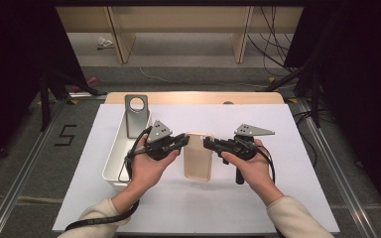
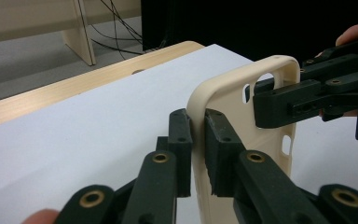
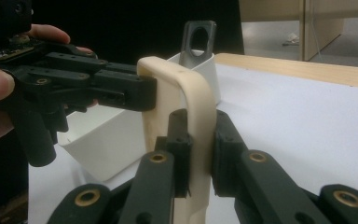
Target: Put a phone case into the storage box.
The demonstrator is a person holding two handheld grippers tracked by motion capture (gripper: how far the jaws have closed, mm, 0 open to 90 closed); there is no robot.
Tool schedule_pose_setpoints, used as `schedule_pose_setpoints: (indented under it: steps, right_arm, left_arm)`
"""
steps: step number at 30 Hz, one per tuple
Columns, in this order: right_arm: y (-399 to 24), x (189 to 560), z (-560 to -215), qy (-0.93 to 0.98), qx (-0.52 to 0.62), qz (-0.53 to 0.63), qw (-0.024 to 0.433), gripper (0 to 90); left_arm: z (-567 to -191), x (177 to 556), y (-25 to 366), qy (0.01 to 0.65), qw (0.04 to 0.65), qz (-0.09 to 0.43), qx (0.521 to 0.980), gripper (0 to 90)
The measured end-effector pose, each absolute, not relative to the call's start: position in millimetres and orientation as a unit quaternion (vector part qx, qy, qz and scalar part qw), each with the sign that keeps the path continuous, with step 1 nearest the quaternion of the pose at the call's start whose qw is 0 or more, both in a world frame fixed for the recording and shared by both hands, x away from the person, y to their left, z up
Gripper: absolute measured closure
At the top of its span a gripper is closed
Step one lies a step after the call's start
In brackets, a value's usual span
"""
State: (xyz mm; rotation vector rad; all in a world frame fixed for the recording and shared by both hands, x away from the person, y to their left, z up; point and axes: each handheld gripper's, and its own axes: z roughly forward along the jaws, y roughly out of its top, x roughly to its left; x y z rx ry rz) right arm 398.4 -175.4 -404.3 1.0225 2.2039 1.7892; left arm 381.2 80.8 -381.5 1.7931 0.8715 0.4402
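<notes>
A cream phone case [image 1: 198, 158] is held over the white table top between both grippers, its far end lifted. My left gripper [image 1: 184, 140] is shut on the case's left rim near the top corner; in the left gripper view its jaws [image 2: 198, 126] pinch the rim of the case [image 2: 228, 100]. My right gripper [image 1: 207, 144] is shut on the opposite rim. In the right gripper view its jaws [image 3: 200, 135] clamp the case's curved edge [image 3: 193, 88], with the left gripper [image 3: 140, 91] on the far rim.
A long white bin [image 1: 114, 158] stands at the left of the table, with a grey metal plate [image 1: 137, 115] with a round hole leaning in its far end. The white sheet [image 1: 278, 198] covers the table. Shelving legs and cables lie beyond the far edge.
</notes>
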Motion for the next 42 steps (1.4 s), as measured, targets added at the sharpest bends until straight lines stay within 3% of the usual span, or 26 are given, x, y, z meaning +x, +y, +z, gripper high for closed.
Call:
schedule_pose_setpoints:
  steps: [11, 16, 20, 24, 42]
  right_arm:
    - [-174, 400, -406, 0.733, 0.329, 0.592, 0.068, 76.3]
    - [-176, 401, -404, 0.738, 0.320, 0.590, 0.074, 58.8]
    - [-177, 400, -402, 0.748, 0.308, 0.582, 0.086, 38.1]
    - [-181, 398, -402, 0.762, 0.293, 0.571, 0.093, 25.3]
    - [-210, 391, -411, 0.778, 0.305, 0.535, 0.127, 19.9]
  left_arm:
    - [-379, 377, 81, 0.375, 0.521, 0.195, 0.741, 83.8]
    - [-377, 379, 83, 0.382, 0.520, 0.201, 0.737, 84.1]
    - [-374, 380, 87, 0.385, 0.522, 0.206, 0.733, 84.1]
    - [-371, 382, 93, 0.389, 0.524, 0.210, 0.728, 84.2]
    - [-353, 383, 114, 0.398, 0.538, 0.229, 0.707, 84.2]
